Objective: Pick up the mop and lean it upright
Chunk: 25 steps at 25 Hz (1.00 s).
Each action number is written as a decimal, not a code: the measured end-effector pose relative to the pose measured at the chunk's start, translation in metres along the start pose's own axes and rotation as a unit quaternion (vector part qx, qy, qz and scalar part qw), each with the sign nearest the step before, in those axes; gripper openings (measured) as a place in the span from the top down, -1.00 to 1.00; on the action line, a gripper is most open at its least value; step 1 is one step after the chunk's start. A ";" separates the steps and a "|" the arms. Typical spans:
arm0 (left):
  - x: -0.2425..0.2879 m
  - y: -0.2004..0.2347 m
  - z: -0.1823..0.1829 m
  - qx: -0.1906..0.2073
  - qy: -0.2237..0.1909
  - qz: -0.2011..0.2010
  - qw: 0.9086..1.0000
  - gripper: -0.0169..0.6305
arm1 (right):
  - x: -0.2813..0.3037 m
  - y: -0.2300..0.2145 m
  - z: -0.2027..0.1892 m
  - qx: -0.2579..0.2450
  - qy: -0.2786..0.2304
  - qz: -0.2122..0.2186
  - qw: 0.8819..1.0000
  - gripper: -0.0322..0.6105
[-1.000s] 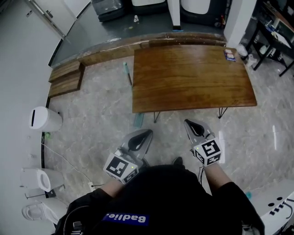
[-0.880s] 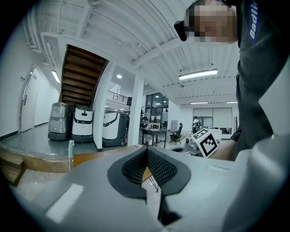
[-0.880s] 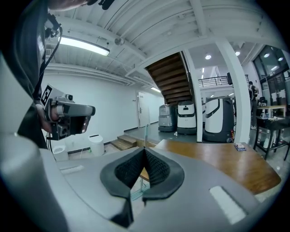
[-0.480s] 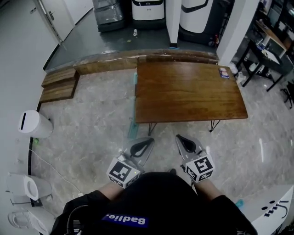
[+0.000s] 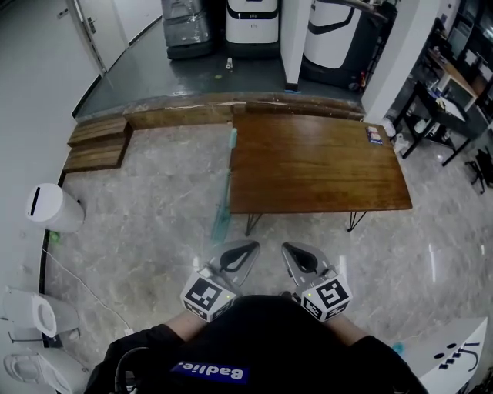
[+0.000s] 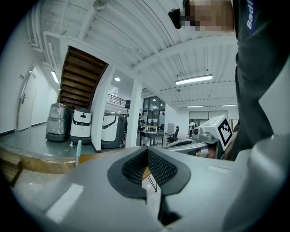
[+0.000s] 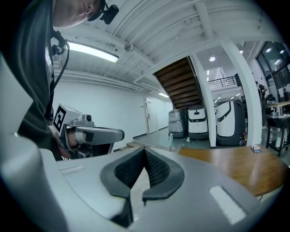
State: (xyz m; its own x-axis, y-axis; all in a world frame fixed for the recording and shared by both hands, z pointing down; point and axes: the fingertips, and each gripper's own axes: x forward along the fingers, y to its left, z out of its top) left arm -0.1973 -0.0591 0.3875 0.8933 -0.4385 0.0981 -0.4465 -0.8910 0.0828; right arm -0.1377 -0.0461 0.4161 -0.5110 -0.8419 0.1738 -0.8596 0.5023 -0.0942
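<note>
The mop [image 5: 224, 196] is pale teal. Its handle runs along the left end of the wooden table [image 5: 316, 165], and its flat head rests on the floor by the table's near left leg. The handle's tip [image 6: 79, 152] shows in the left gripper view, and the handle [image 7: 171, 141] shows in the right gripper view too. My left gripper [image 5: 246, 248] [image 6: 147, 152] and right gripper [image 5: 286, 250] [image 7: 145, 152] are side by side close to my body, short of the mop. Both are shut with nothing between the pads.
A white bin [image 5: 52, 208] stands at the left wall, with a cable on the floor near it. Wooden steps [image 5: 96, 142] lie at the far left. White machines [image 5: 250, 23] stand behind the table. A small packet [image 5: 373, 135] lies on the table's far right corner.
The view has shifted, so the table and mop sit more centrally ahead. Both grippers have drawn closer together and lower in the head view. Their jaws stay shut.
</note>
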 end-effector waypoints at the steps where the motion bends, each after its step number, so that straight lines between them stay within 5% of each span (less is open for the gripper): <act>1: -0.001 0.001 -0.001 0.000 0.000 0.002 1.000 0.89 | 0.002 0.004 0.000 -0.002 0.000 0.006 1.000 0.89; 25: 0.002 -0.007 -0.003 -0.001 -0.002 0.010 1.000 0.89 | 0.000 0.011 -0.006 -0.007 -0.001 0.034 0.999 0.89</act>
State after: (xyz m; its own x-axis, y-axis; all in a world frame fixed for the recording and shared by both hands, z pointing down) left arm -0.1924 -0.0533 0.3901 0.8847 -0.4564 0.0953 -0.4639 -0.8820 0.0824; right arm -0.1473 -0.0390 0.4208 -0.5676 -0.8064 0.1657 -0.8231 0.5604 -0.0920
